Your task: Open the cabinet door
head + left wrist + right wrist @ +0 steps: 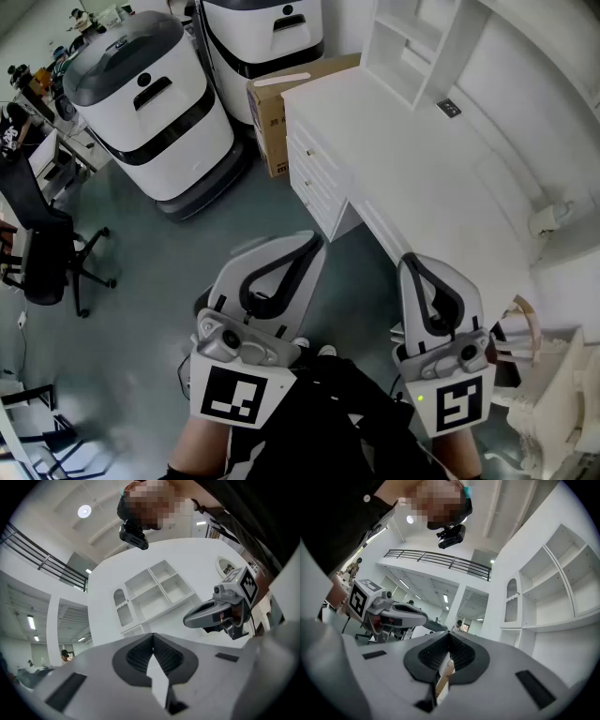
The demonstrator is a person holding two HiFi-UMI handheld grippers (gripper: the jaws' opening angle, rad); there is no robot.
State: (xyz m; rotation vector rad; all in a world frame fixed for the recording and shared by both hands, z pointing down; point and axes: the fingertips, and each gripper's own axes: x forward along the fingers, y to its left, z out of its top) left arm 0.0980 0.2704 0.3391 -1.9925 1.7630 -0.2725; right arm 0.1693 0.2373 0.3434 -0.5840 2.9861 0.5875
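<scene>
Head view: left gripper (302, 246) and right gripper (413, 265) held low by body, roughly level, over grey floor. White cabinet door (319, 183), judged panel under white counter (422, 159), well apart ahead. Looks like ready pose, reach not begun.
Left gripper view: fingers (138, 656) closed, empty.
Right gripper view: fingers (461, 653) closed too, nothing held.

Head cam looked steeply down, close over white desk (450, 178) & floor (159, 272). Gripper cams faced slightly up along own jaws. All 3 views shared white shelf unit (154, 592).
</scene>
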